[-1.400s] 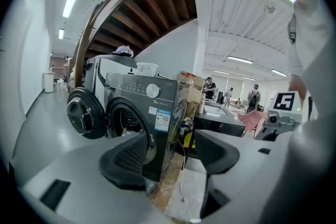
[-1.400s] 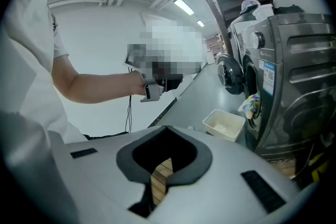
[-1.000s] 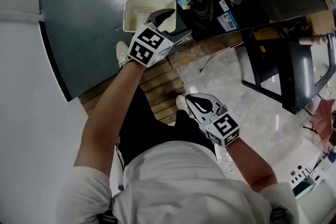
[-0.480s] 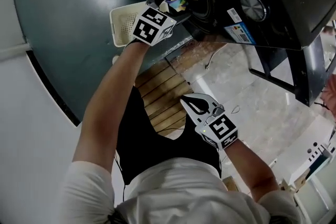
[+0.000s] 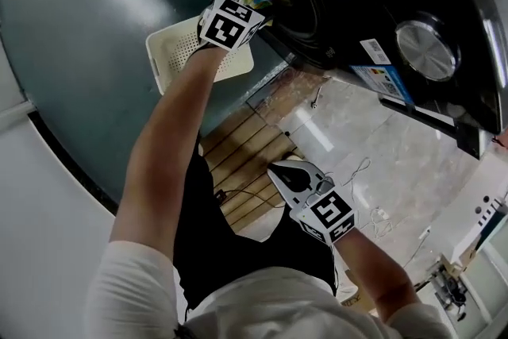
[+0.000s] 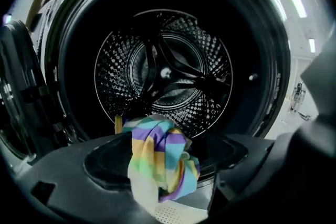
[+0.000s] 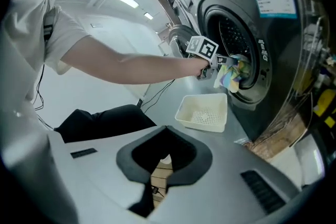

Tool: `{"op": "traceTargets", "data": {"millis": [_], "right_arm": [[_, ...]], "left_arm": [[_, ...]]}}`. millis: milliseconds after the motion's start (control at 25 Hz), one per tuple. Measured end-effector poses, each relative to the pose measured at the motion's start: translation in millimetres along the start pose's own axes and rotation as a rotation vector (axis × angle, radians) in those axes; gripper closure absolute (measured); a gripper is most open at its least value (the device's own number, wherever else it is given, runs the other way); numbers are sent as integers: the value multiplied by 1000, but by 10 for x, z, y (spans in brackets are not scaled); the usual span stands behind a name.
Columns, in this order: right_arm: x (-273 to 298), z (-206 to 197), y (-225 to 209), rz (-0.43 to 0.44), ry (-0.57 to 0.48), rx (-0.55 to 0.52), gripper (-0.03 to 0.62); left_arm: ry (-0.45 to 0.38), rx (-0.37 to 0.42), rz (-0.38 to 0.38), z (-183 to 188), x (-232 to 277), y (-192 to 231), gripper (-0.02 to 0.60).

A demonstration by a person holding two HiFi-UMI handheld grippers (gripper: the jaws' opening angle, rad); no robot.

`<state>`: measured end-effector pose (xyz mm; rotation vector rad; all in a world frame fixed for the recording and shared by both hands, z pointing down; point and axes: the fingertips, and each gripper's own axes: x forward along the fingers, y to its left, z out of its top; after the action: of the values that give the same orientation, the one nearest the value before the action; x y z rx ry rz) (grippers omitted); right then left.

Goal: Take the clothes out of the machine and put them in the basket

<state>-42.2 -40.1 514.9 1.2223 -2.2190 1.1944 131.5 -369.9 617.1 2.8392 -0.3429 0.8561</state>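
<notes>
The striped cloth (image 6: 157,160) lies at the mouth of the washing machine (image 7: 273,60), draped over the lower lip of the door opening. Its long axis runs from 12 to 6 o'clock in the left gripper view. The upper end rests at the edge of the drum (image 6: 168,76) and the free end points down toward the basket (image 7: 202,113). The fabric is soft and bunched into folds, banded in purple, yellow, turquoise and green, with a pale strip along its 7 o'clock edge.

The left tongs (image 6: 169,150) are opening. The cloth sits between the 2 jaws, and the pads stand clear of it on both sides. The right tongs (image 5: 278,169) are pressed together with nothing in them, held low near the person's body and well apart from the machine.

The drum is round, of shiny perforated metal with 3 raised ribs meeting at its hub. The basket is a cream plastic rectangle with a perforated bottom. It stands empty on the grey floor at 6 o'clock of the cloth in the right gripper view, just beside the machine's front.
</notes>
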Motion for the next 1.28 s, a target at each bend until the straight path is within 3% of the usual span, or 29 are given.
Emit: {"op": "traceTargets", "data": {"millis": [360, 560, 880, 1120, 1280], "right_arm": [[335, -73, -173, -1, 23, 30, 589], [384, -98, -272, -7, 42, 29, 589], [368, -122, -367, -23, 36, 35, 589], [307, -88, -389, -27, 14, 24, 589], [229, -101, -321, -13, 15, -12, 589]], "left_arm": [[144, 134, -2, -303, 698, 210, 133], [192, 115, -10, -495, 899, 205, 144], [238, 57, 34, -547, 907, 265, 398], [163, -23, 63, -435, 672, 288, 439], [100, -22, 58, -215, 353, 231, 443]]}}
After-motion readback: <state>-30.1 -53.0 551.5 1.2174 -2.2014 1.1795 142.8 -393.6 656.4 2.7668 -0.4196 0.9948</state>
